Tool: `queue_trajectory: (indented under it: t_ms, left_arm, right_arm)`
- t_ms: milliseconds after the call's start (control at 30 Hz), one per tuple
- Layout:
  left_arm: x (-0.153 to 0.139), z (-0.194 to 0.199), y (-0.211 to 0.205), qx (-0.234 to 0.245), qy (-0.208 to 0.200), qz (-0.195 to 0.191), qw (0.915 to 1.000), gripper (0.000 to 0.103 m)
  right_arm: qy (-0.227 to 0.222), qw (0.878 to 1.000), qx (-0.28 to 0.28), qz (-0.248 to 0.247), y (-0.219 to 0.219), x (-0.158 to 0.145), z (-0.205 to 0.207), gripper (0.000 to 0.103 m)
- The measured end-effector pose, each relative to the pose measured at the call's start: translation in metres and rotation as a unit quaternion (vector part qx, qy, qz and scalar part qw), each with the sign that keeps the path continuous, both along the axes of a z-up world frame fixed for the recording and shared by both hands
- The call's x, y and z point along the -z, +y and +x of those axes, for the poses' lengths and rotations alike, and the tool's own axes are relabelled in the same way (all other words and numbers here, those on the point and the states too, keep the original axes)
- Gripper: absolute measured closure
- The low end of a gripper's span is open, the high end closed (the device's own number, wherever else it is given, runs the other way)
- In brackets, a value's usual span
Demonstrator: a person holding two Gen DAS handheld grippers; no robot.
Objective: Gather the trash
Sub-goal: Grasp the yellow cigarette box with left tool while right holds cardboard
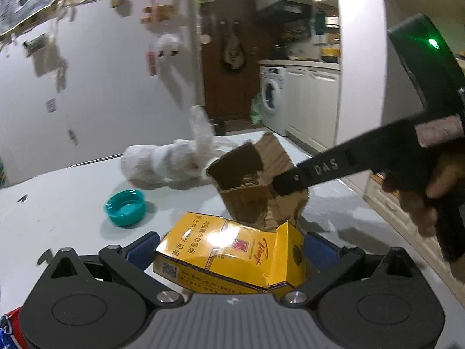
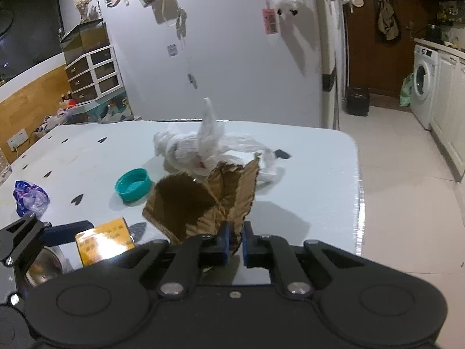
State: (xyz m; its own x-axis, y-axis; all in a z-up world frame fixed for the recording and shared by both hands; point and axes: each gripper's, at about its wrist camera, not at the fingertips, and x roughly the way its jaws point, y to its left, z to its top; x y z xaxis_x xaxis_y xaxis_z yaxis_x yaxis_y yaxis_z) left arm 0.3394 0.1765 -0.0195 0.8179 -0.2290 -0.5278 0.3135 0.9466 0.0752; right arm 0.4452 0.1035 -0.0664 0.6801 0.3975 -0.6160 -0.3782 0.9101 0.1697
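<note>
My left gripper [image 1: 229,245] is shut on a yellow cigarette box [image 1: 226,256], its blue pads pressing both sides just above the pale table [image 1: 58,203]. The same box [image 2: 104,241] shows at the lower left of the right wrist view. My right gripper [image 2: 234,242] is shut on a torn piece of brown cardboard [image 2: 186,203], its blue pads pinching the lower edge. From the left wrist view, the right gripper [image 1: 286,184] reaches in from the right, a hand behind it, and grips that cardboard [image 1: 247,200] just beyond the box.
A teal bottle cap [image 2: 133,184] lies open side up left of the cardboard. Behind it sprawls a crumpled white plastic bag [image 2: 200,148]. A purple wrapper [image 2: 29,197] sits at the table's left. The table's right edge [image 2: 359,203] drops to tiled floor.
</note>
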Motion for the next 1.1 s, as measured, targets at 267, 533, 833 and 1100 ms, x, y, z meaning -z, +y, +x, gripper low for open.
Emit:
queue_trajectory:
  t_ms: [267,533,833,1100]
  left_arm:
    - [0.001,-0.015,-0.022,0.049,-0.003,0.025,0.9985,0.000]
    - [0.003,-0.019,-0.033,0.056,-0.005,0.028,0.9980,0.001]
    - [0.000,-0.020,-0.030,0.008,-0.008,0.004,0.9999,0.005]
    - [-0.013,-0.033,-0.015,-0.073,-0.017,-0.073,0.9945,0.060]
  right_arm:
    - [-0.003,1.000,-0.006,-0.005,-0.012,0.000,-0.011,0.095]
    - [-0.008,1.000,-0.012,-0.009,-0.013,0.001,-0.021,0.095]
    - [-0.023,1.000,0.001,0.001,-0.030,-0.008,-0.032,0.099]
    - [-0.040,0.999,0.018,0.007,-0.058,-0.017,-0.049,0.100]
